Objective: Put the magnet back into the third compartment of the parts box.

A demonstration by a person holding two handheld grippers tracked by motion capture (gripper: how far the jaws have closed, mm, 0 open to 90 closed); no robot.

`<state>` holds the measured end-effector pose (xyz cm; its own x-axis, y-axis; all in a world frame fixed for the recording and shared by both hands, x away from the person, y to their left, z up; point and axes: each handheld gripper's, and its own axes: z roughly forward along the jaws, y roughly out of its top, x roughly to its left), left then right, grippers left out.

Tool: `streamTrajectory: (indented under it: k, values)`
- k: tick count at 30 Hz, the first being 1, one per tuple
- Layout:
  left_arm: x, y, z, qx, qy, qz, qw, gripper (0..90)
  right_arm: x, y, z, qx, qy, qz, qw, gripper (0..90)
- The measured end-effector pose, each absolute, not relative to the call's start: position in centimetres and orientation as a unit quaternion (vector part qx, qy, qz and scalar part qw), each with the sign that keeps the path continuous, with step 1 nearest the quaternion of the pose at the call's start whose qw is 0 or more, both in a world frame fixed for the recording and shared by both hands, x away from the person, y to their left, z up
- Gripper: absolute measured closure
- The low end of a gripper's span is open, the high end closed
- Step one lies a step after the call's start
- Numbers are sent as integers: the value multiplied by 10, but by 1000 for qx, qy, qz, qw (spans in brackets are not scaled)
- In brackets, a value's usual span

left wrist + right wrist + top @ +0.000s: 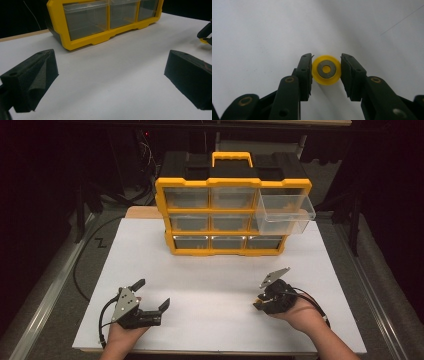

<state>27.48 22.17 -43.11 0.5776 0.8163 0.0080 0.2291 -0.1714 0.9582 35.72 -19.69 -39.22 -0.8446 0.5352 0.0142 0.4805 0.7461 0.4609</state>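
At about five o'clock on the white table, the right gripper has its jaws closed against both sides of a small yellow wheel (grey ring around its hub). The left gripper, at seven o'clock, stands wide open with nothing between its pads. At twelve o'clock sits the yellow drawer cabinet, its top-right drawer pulled out.

Yellow wheel glossy plastic, metal hub; organizer clear plastic drawers; table matt white
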Motion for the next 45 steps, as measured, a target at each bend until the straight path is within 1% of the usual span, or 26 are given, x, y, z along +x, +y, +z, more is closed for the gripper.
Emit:
streamTrajectory:
  k: [11,21,45]
  values:
    - [275,221,-431,715,364,277,529,0,358,-203,-384,249,939,236,33,652]
    - [275,221,-432,716,363,277,528,0,358,-206,-377,238,944,228,24,652]
    - [274,220,-431,714,362,277,531,0,365,-210,-337,220,948,228,29,651]
